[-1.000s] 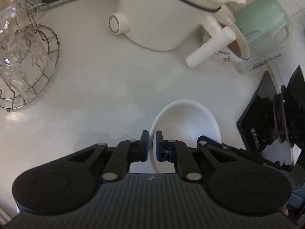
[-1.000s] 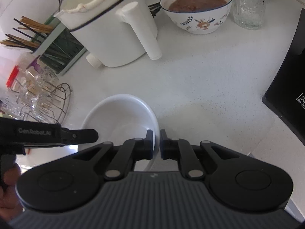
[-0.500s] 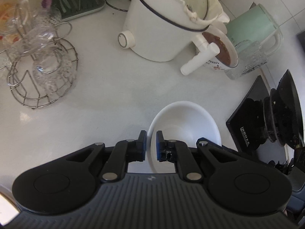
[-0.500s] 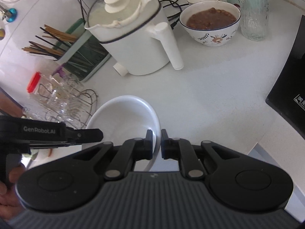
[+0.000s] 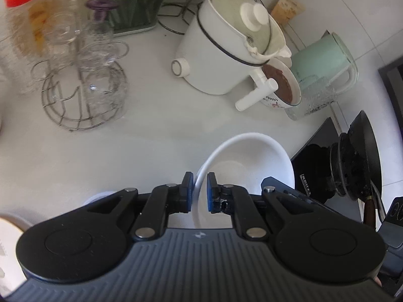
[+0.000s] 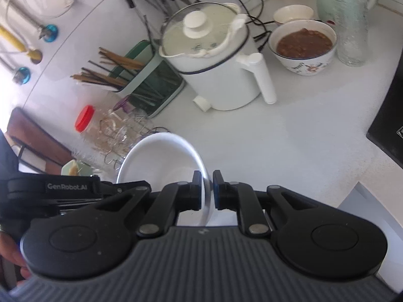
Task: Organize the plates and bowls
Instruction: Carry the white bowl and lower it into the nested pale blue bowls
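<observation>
An empty white bowl [image 5: 252,161] hangs above the white counter [image 5: 126,151], held from both sides. My left gripper [image 5: 200,192] is shut on the bowl's left rim, blue pads pressing on either side of the edge. In the right wrist view the same bowl [image 6: 161,161] sits to the left, and my right gripper [image 6: 207,192] is shut on its right rim. The left gripper's black body shows at that view's left edge, with a hand below it. The bowl is tilted slightly.
A white electric pot [image 5: 226,58] stands behind, its handle toward a patterned bowl of brown food [image 6: 303,45], a glass tumbler [image 6: 352,37] and a mint kettle [image 5: 325,60]. A wire rack of glasses [image 5: 83,83], a chopstick holder [image 6: 141,83] and a black cooktop [image 6: 388,110] border the counter.
Both grippers have risen with the bowl between them; the counter and the pot look farther away and more of the back wall shows. Both grips are unchanged.
</observation>
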`<state>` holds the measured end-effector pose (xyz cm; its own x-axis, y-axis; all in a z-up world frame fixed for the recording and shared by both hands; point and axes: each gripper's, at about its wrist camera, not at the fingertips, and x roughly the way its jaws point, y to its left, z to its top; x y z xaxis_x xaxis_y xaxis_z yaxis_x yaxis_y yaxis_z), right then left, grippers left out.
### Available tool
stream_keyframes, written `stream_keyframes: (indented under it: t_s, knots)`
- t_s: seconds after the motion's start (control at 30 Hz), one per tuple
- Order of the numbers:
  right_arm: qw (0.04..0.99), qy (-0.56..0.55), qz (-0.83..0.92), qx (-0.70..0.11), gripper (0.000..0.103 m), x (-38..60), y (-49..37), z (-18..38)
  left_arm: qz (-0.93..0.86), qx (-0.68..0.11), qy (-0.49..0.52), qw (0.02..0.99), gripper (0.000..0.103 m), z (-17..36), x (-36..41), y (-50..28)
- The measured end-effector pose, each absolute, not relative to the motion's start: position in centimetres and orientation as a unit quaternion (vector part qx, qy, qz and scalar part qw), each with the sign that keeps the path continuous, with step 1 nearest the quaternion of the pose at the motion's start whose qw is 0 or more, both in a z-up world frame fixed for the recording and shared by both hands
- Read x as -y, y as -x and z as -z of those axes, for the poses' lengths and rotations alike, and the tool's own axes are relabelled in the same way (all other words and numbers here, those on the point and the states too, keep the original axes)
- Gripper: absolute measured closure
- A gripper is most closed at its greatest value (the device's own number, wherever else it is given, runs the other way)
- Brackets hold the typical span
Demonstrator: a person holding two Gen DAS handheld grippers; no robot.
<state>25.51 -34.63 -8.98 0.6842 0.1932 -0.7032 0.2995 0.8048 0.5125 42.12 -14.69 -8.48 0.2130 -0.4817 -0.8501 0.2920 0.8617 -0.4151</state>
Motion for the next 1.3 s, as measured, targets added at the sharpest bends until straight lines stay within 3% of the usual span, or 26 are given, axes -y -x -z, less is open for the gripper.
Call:
stream_keyframes:
  t_s: [0.6, 1.0, 1.3]
  knots:
    - [0.861, -0.263, -0.066, -0.431, 0.090, 27.7, -28.0, 8.8, 0.167, -0.549, 0.144, 0.807, 0.092, 8.5, 5.1, -39.4]
    - [0.838, -0.215, -0.089, -0.494, 0.090, 23.8, -29.2, 13.1, 0.117, -0.574, 0.138, 0.798, 0.092, 14.0, 2.0, -37.7]
    - [0.845, -0.188, -0.071, -0.495, 0.090, 22.6, -28.6, 14.5, 0.098, -0.592, 0.164, 0.783, 0.092, 16.7, 0.9, -36.3]
